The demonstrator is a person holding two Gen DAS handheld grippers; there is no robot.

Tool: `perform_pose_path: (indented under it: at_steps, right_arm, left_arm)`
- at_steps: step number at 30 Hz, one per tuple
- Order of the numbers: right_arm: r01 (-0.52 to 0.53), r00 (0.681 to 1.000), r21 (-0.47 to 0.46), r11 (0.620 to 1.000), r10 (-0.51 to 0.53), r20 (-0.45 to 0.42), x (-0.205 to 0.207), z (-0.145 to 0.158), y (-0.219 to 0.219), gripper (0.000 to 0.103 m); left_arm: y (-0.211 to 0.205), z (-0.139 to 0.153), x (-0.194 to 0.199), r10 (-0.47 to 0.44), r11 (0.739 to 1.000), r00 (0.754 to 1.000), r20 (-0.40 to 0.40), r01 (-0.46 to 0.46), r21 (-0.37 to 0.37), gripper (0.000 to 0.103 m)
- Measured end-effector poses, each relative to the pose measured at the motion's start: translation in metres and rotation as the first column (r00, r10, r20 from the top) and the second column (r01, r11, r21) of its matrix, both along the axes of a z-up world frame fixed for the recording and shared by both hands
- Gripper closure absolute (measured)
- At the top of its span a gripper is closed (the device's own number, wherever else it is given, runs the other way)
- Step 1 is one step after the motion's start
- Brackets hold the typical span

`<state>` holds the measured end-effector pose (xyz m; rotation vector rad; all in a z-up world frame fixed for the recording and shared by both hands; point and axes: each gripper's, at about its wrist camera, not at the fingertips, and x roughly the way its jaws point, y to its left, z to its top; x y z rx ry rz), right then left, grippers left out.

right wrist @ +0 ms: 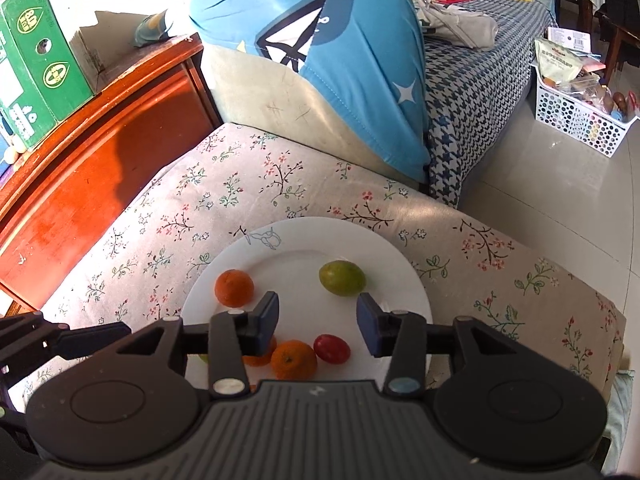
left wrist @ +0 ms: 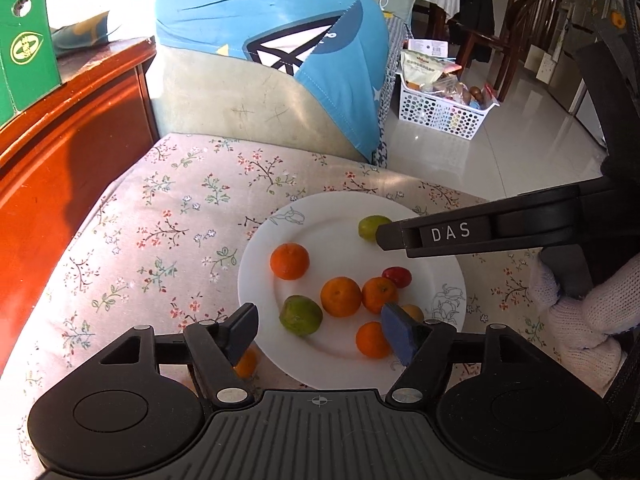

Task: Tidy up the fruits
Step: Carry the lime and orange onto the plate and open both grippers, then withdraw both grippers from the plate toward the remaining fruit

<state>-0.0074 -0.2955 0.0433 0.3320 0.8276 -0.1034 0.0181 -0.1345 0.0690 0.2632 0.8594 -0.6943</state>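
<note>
A white plate [left wrist: 260, 272] lies on a floral cloth [left wrist: 160, 220] and holds several fruits: oranges [left wrist: 289, 261] [left wrist: 341, 296], green fruits [left wrist: 301, 315] [left wrist: 372, 227] and a small red one [left wrist: 397, 277]. One more orange [left wrist: 246, 362] lies off the plate's near left rim, partly behind a finger. My left gripper [left wrist: 320, 320] hovers open over the plate's near side, its pads touching no fruit. My right gripper [right wrist: 318, 308] is open above the plate [right wrist: 304, 232], just short of the green fruit [right wrist: 342, 278], with the red fruit [right wrist: 331, 348] and an orange [right wrist: 294, 360] below it. A gloved hand [left wrist: 580, 320] holds it.
A red wooden cabinet [left wrist: 72, 140] with a green carton [left wrist: 24, 40] stands on the left. A blue-covered cushion [left wrist: 280, 60] rises behind the cloth. On the tiled floor to the right sits a white perforated basket [left wrist: 444, 112] full of packets.
</note>
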Motion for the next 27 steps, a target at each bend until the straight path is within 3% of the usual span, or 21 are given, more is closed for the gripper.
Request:
perform_pose_path:
  at_steps: [8,17,27]
  right_arm:
    - [-0.013,1.000,0.019,1.000,0.013,0.016,-0.012,0.009,0.013,0.057]
    - [-0.037,0.999,0.032,0.999,0.036,0.027,-0.021,0.013,0.032,0.056]
    - [-0.150,0.988,0.044,0.988,0.148,0.046,-0.040,0.013,0.072,0.056]
  left_arm:
    - [0.025,0.014,0.008,0.065,0.997,0.997,0.036,-0.066,0.033,0.034]
    - [0.068,0.026,0.025,0.208,0.978,0.978,0.026,-0.209,0.015,0.034]
    - [0.106,0.018,0.029,0.283,0.959,0.959,0.013,-0.283,0.027,0.034]
